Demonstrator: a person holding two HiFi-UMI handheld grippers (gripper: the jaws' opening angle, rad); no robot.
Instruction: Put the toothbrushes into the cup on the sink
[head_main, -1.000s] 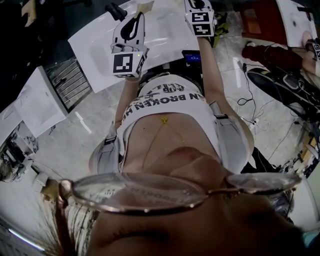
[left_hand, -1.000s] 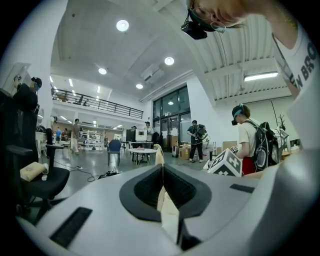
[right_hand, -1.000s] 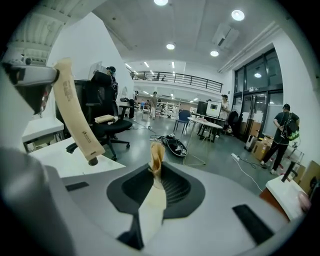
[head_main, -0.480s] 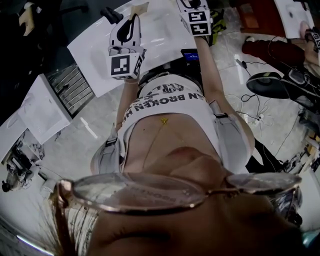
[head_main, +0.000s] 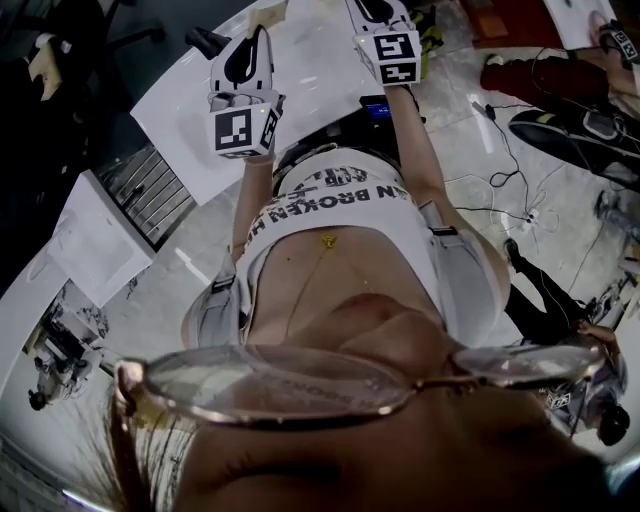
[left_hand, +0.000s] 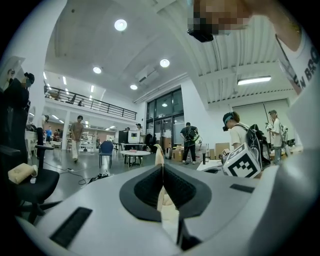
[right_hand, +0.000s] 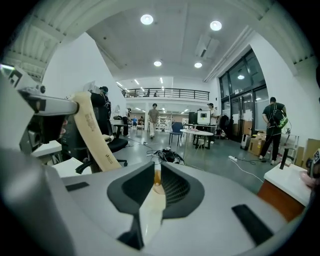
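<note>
My left gripper (head_main: 256, 42) is raised in front of the person's chest, shut on a pale bamboo toothbrush (left_hand: 159, 156) whose end sticks up past the jaws. The right gripper view also shows this toothbrush (right_hand: 95, 132), slanting out of the left gripper (right_hand: 46, 114). My right gripper (head_main: 384, 8) is held up beside it at the head view's top edge. Its jaws are closing, and a second pale toothbrush (right_hand: 152, 209) with an amber end lies pinched between them. I see no cup and no sink basin.
A white counter (head_main: 325, 72) lies beyond both grippers in the head view, with a metal rack (head_main: 150, 180) to its left. Cables (head_main: 500, 190) run across the floor at right. Both gripper views look out over a hall with people, chairs (left_hand: 30, 185) and tables (right_hand: 197, 134).
Both grippers have drifted a little up and to the left in the head view, and the floor behind them has swung. Each still holds its toothbrush.
</note>
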